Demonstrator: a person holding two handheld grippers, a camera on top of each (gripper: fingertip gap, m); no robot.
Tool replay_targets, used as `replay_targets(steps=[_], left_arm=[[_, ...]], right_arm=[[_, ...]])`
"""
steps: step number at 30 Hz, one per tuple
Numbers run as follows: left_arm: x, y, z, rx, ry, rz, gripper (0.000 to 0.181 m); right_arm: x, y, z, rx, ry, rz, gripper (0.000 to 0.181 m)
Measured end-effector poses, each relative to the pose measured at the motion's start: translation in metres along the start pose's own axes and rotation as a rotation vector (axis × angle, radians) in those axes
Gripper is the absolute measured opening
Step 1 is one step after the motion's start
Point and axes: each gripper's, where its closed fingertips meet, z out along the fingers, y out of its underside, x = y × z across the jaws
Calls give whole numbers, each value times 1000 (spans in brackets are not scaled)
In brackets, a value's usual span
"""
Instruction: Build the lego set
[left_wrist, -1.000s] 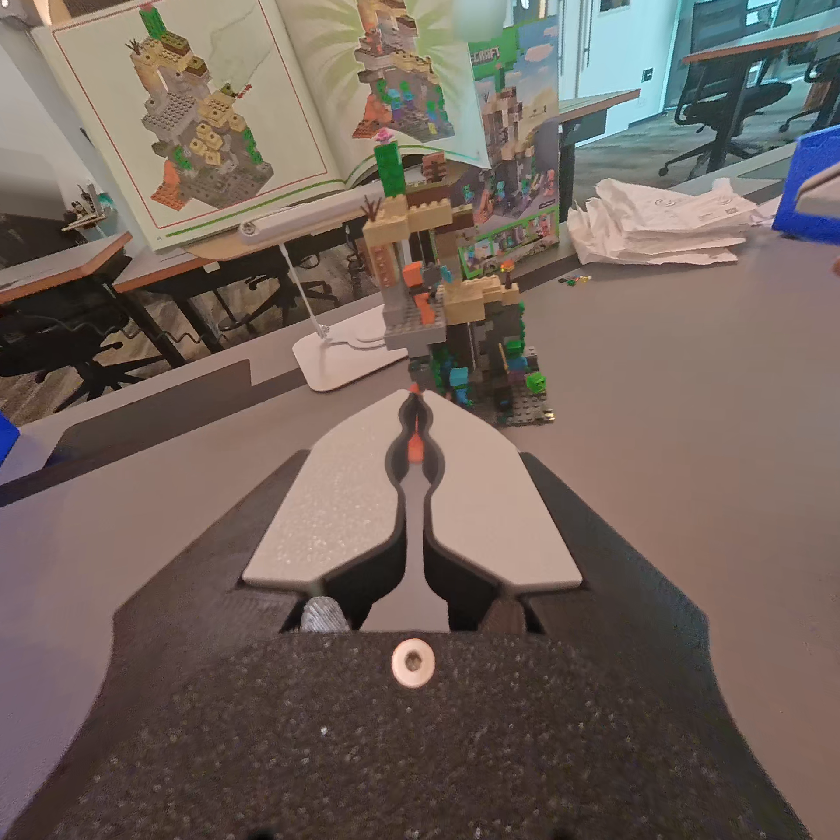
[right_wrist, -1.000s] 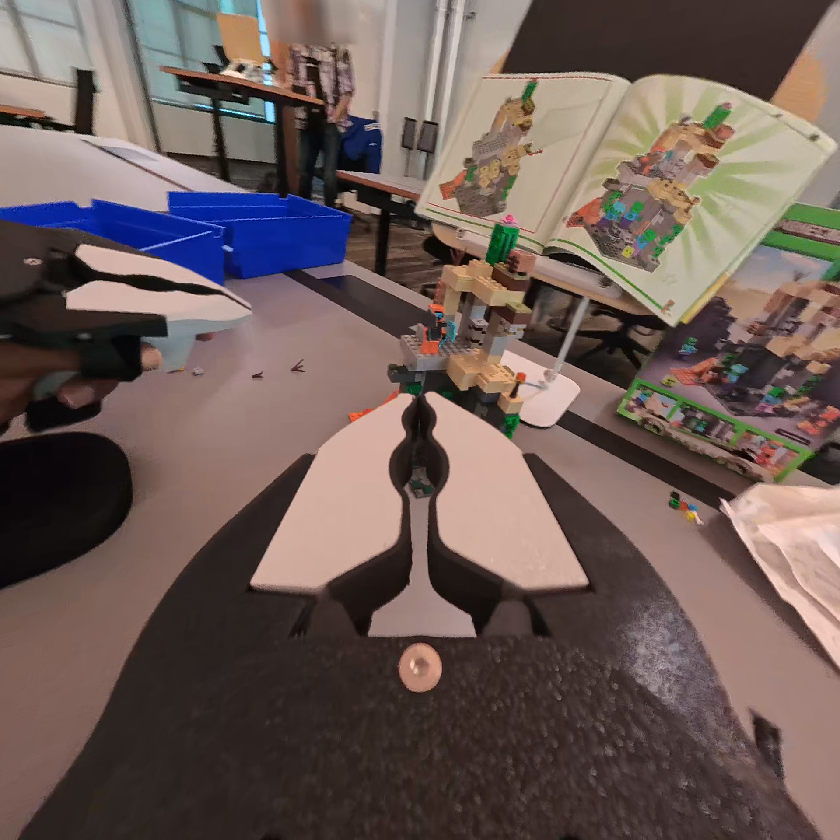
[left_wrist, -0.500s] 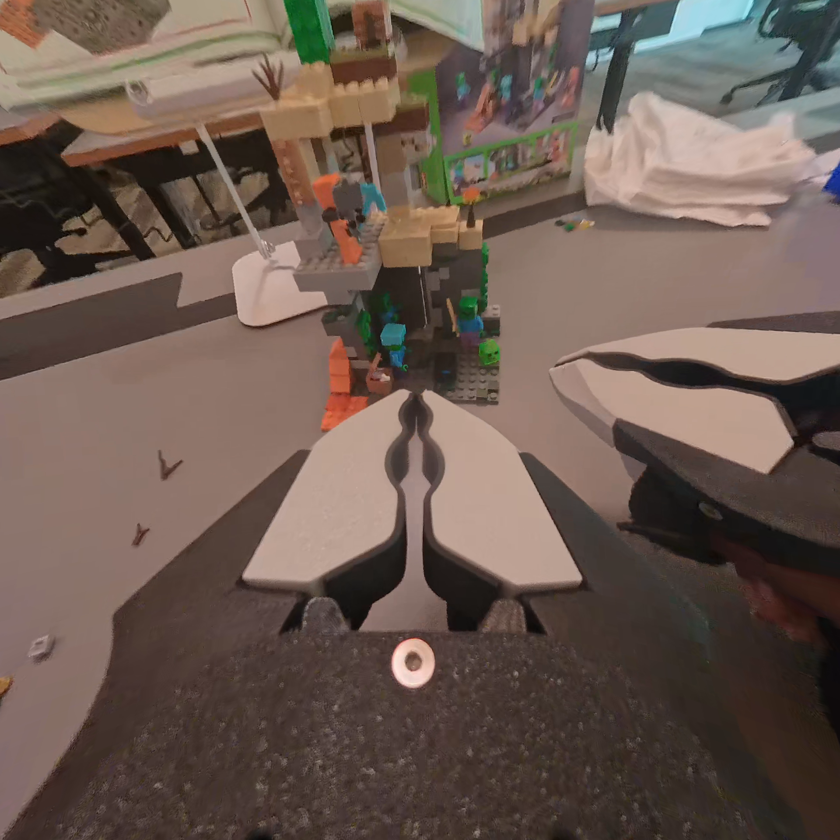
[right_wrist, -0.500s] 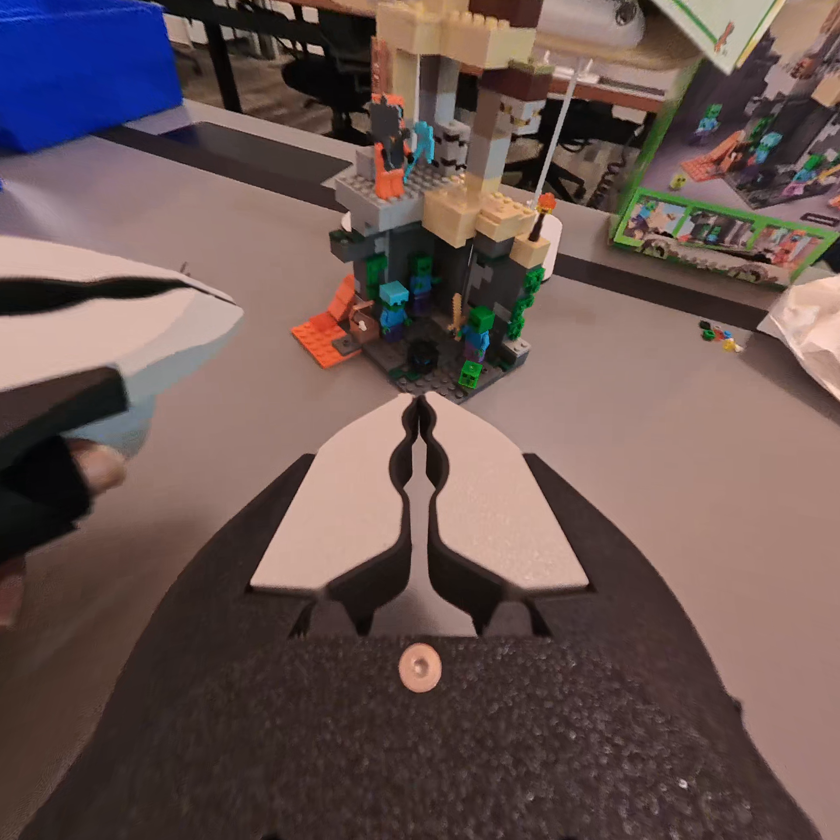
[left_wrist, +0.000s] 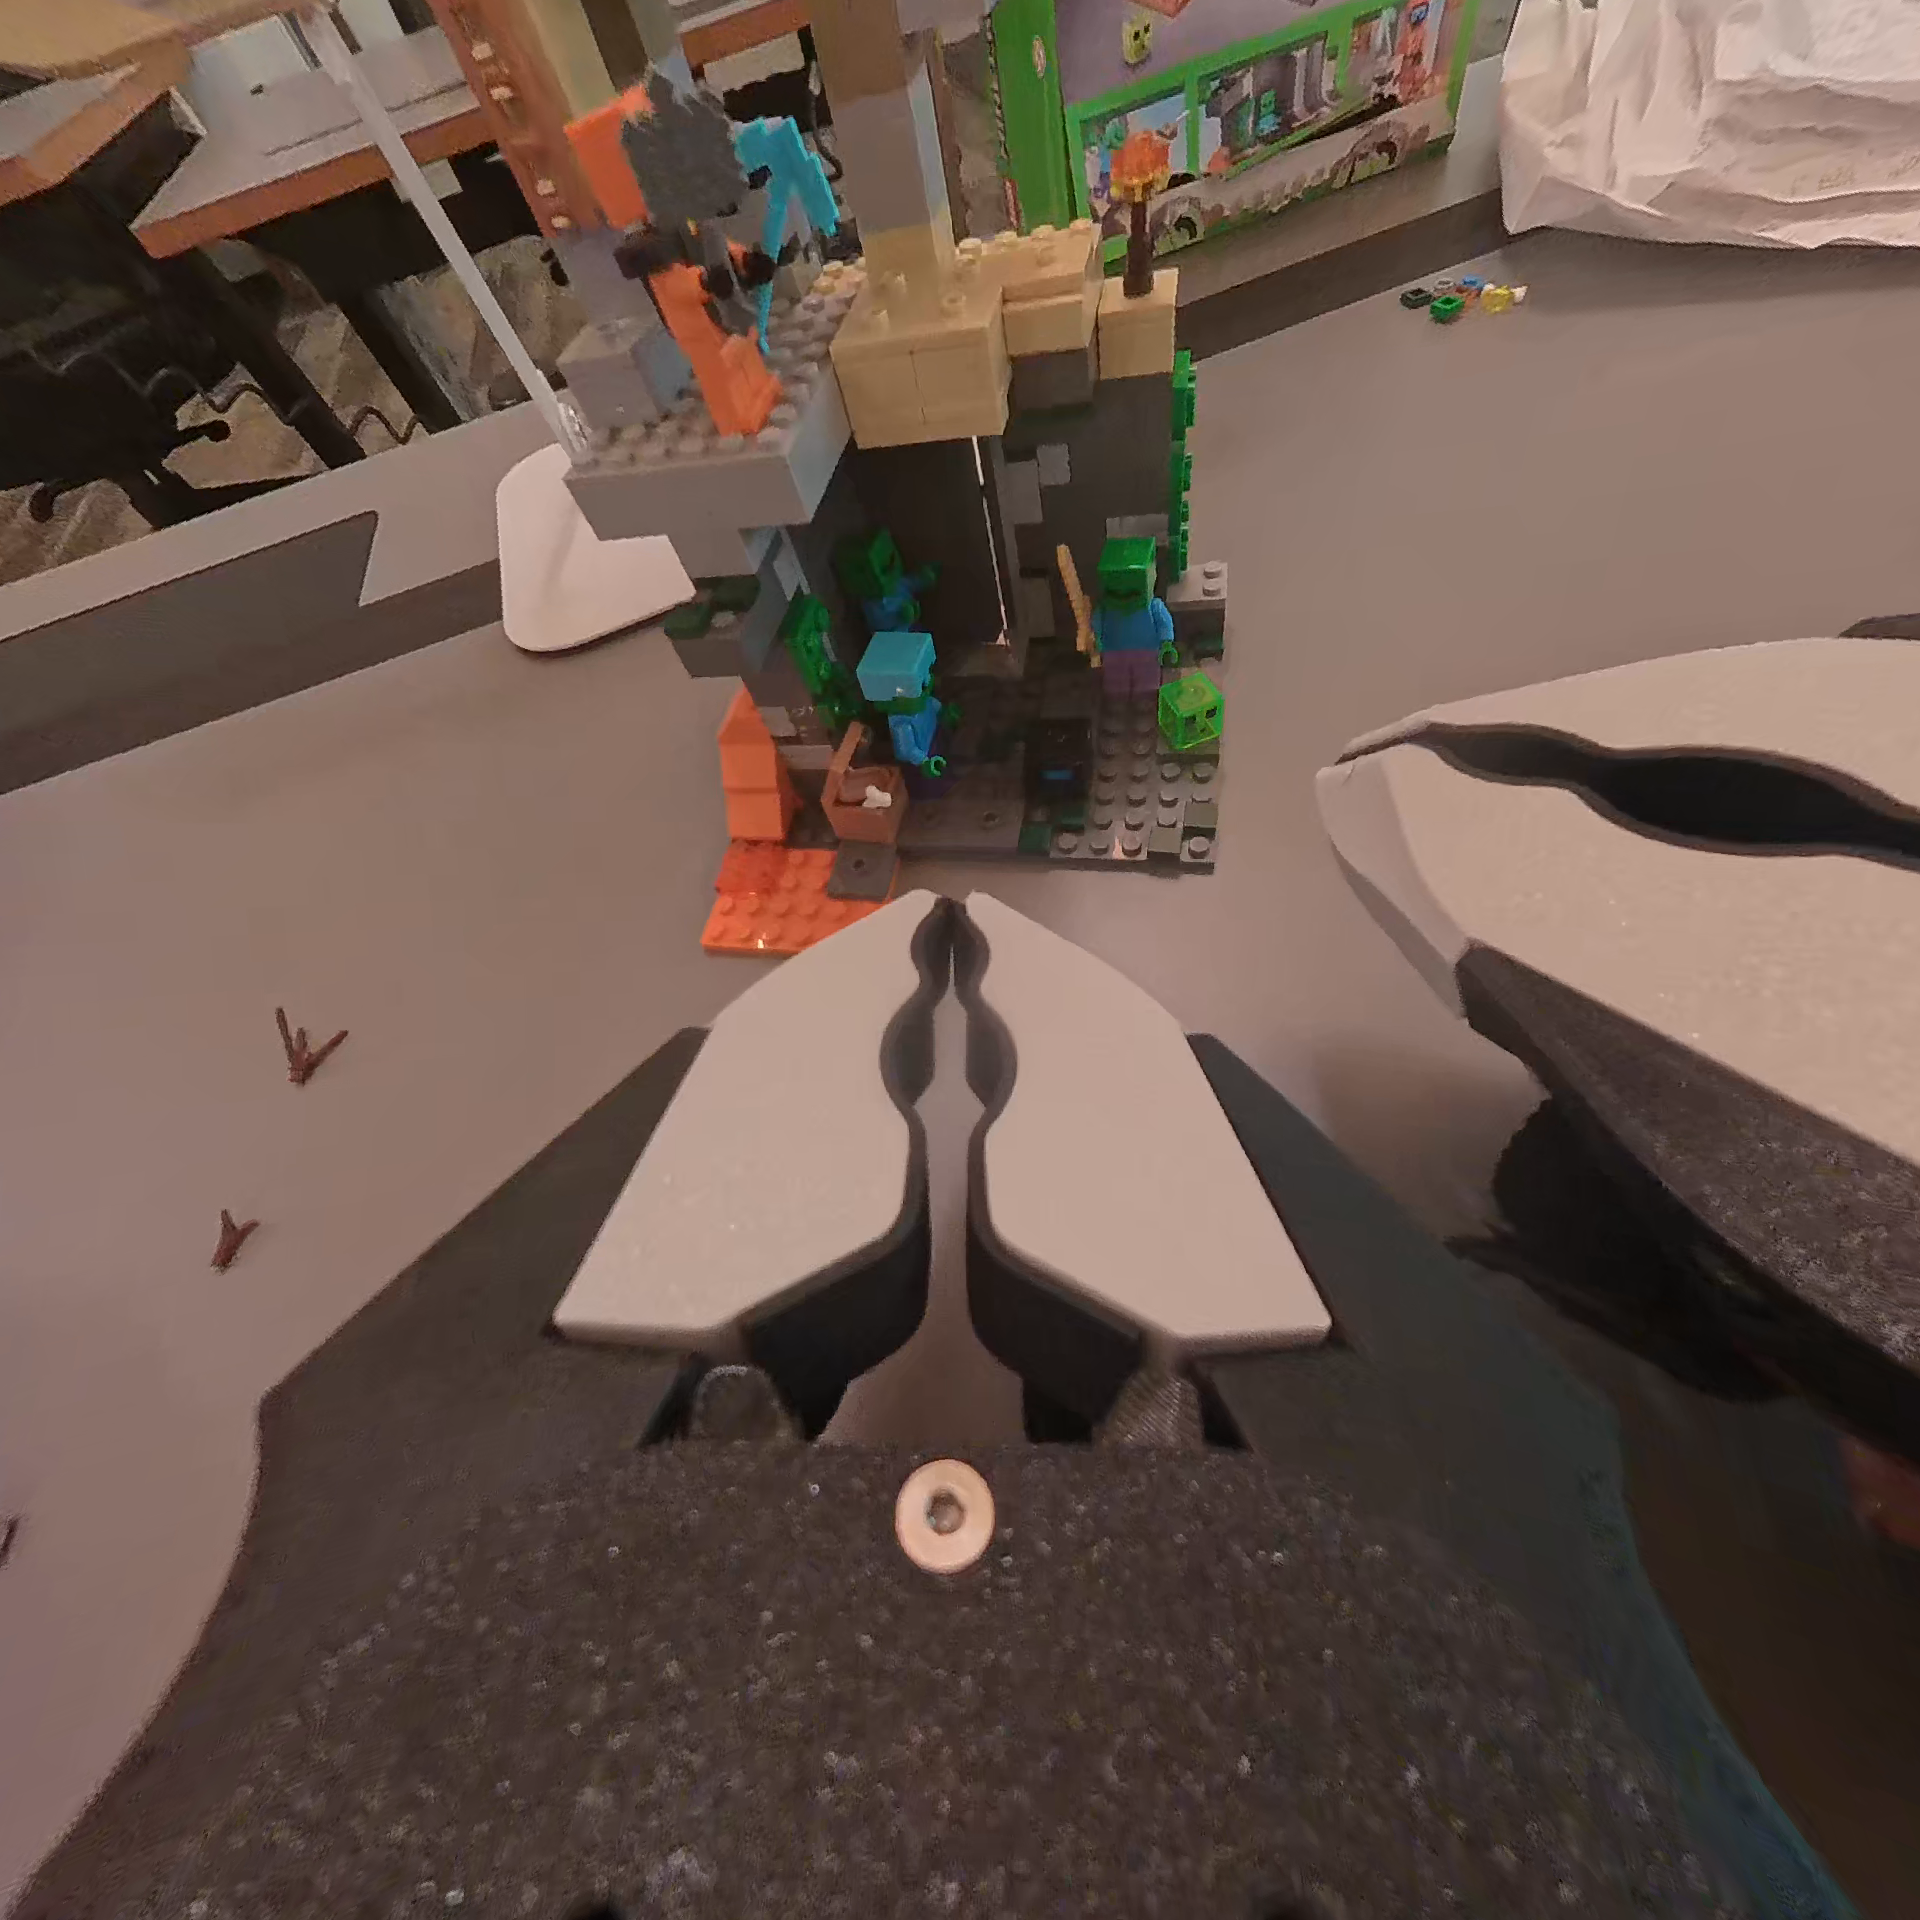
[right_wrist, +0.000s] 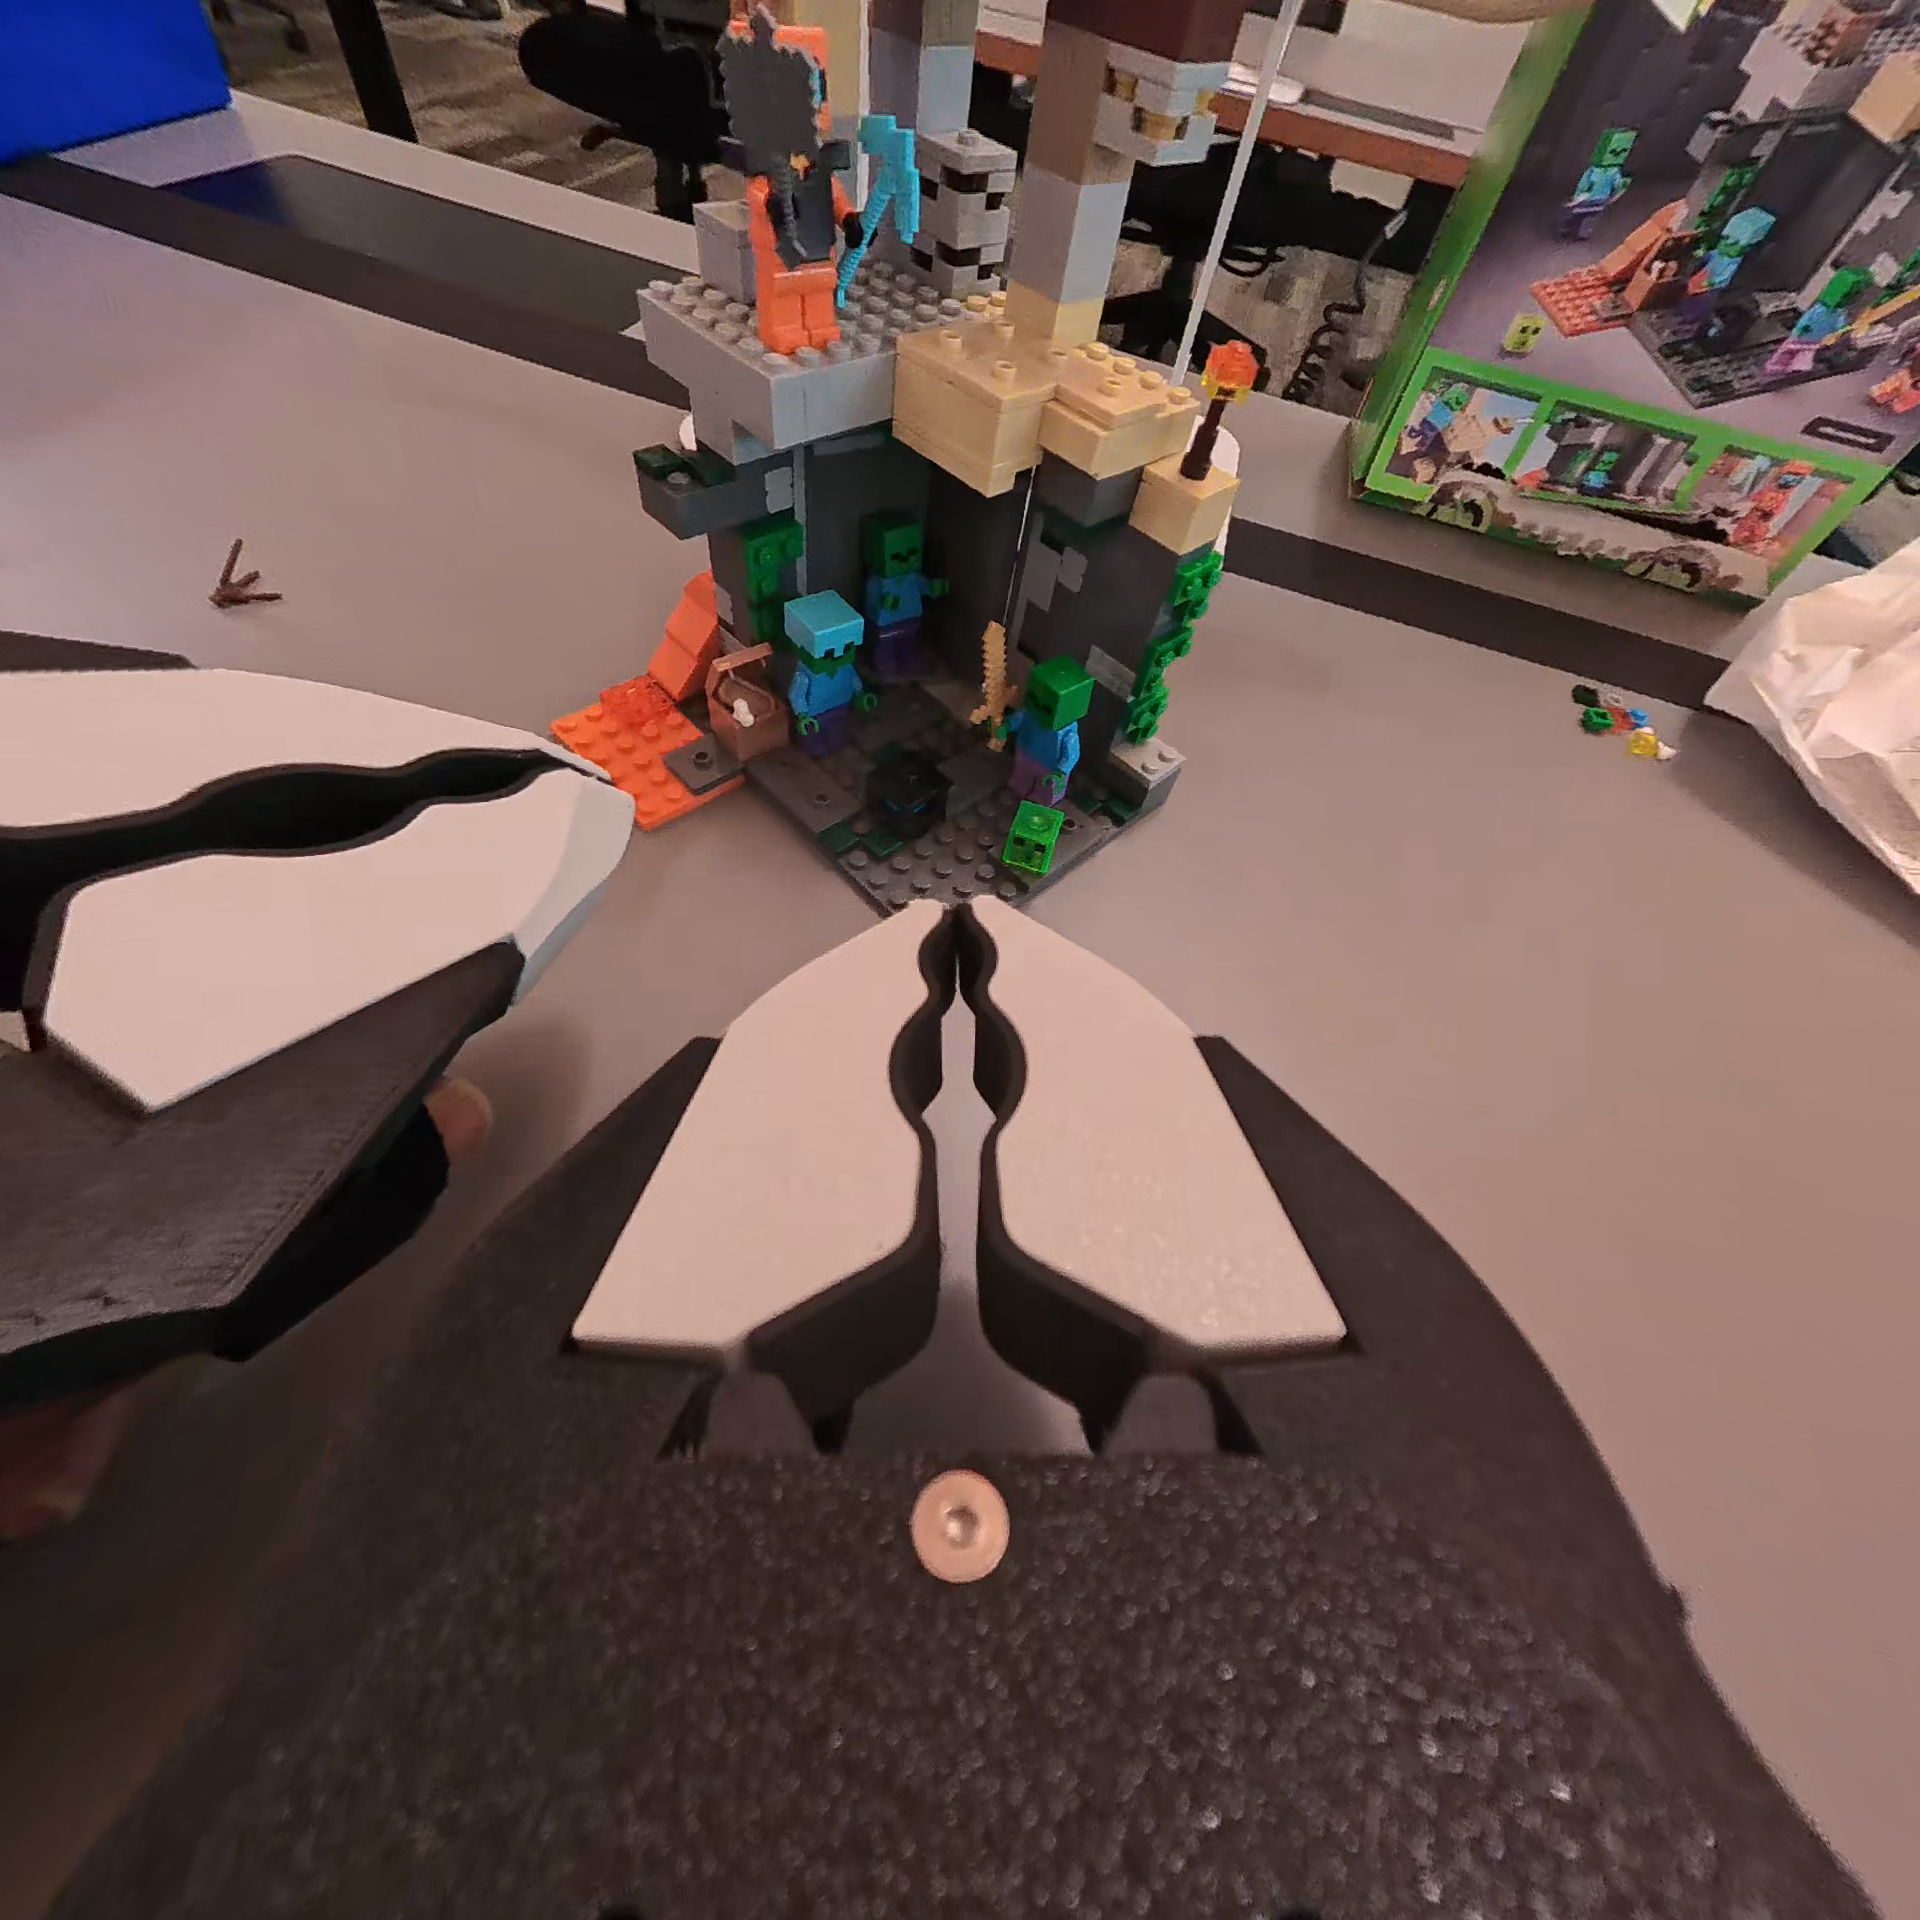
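Observation:
The lego model (left_wrist: 956, 582) stands on the grey table (left_wrist: 416, 935), a grey and tan tower with several small figures on a dark base and an orange plate at its left foot. It also shows in the right wrist view (right_wrist: 935, 540). My left gripper (left_wrist: 951, 909) is shut and empty, its tips just short of the model's front edge. My right gripper (right_wrist: 956, 912) is shut and empty, just short of the base's front corner. The right gripper also shows at the right of the left wrist view (left_wrist: 1340, 769), the left gripper at the left of the right wrist view (right_wrist: 613, 774).
The green set box (right_wrist: 1662, 343) stands behind the model at right, with white paper bags (left_wrist: 1714, 114) and a few tiny loose pieces (right_wrist: 1621, 722) beside it. Small brown twig pieces (left_wrist: 301, 1049) lie on the table at left. A white stand base (left_wrist: 582, 582) sits behind the model. Tip to tip, the grippers are about 7 centimetres apart.
Both grippers have dropped lower and moved in close to the model, side by side. The small pieces seen between their jaws one second ago are gone; both stay shut.

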Motion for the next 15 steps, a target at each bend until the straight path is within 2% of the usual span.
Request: replay_targets(steps=[15], left_arm=[[-1, 1, 5, 15, -10, -6, 0]], right_arm=[[-2, 0, 0, 17, 6, -19, 0]])
